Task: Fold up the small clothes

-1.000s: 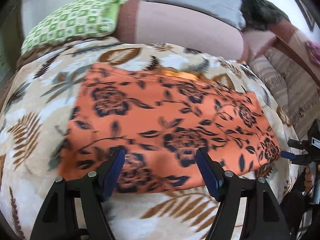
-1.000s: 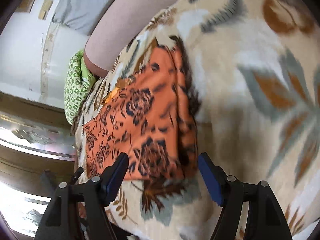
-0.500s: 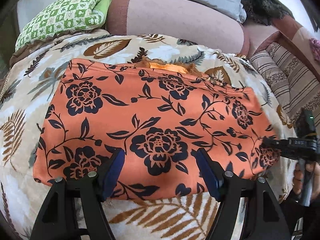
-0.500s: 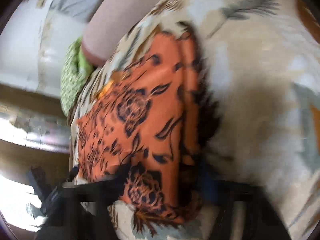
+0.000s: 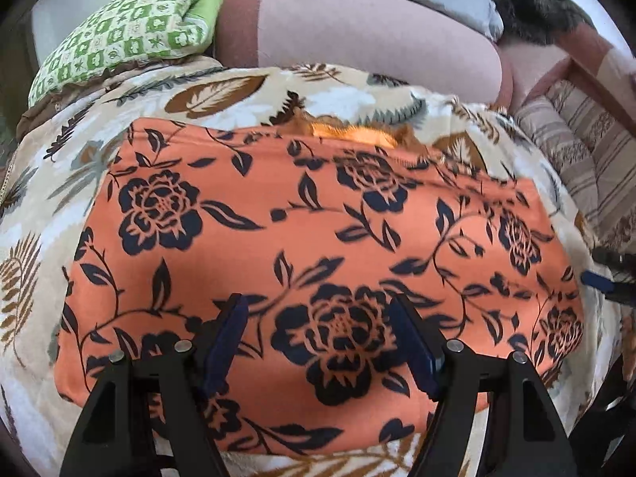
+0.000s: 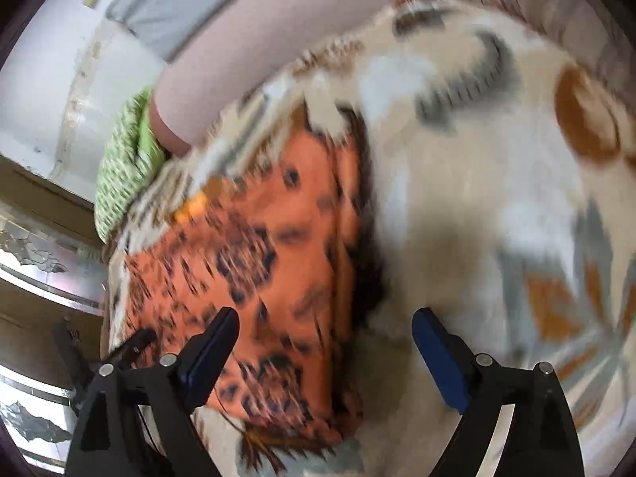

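Right wrist view motion-blurred; we cannot read print on cloth [image 6: 278, 262]. Beside cloth, right gripper [image 5: 608, 278] cut off by frame edge.

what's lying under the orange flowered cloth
The orange flowered cloth lies on a leaf-print blanket, visible all round it. What lies beneath the cloth's middle is covered.

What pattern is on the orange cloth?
Dark navy roses and leafy vines on the orange cloth, clearest in the left wrist view.
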